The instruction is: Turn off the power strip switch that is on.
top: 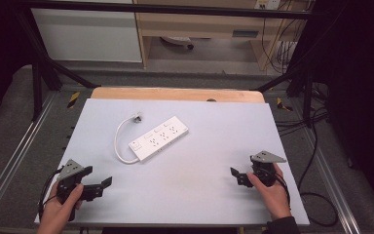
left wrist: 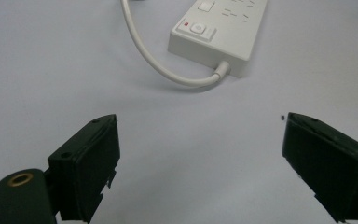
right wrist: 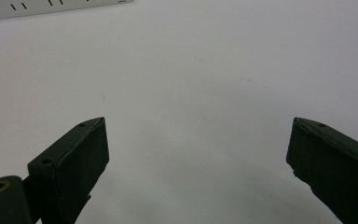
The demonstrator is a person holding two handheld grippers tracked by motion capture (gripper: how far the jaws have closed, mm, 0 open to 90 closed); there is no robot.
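While both tools rest low near the desk's (top: 185, 195) front corners, the left gripper (top: 106, 184) and the right gripper (top: 234, 173) each stand with jaws spread wide, nothing between them. A white power strip (top: 158, 138) lies flat and slantwise left of the desk's middle (its white cord (top: 120, 141) loops off its near end), well apart from both grippers.

Smooth white plastic power strip (top: 158, 138) on matt grey table (top: 209, 185).
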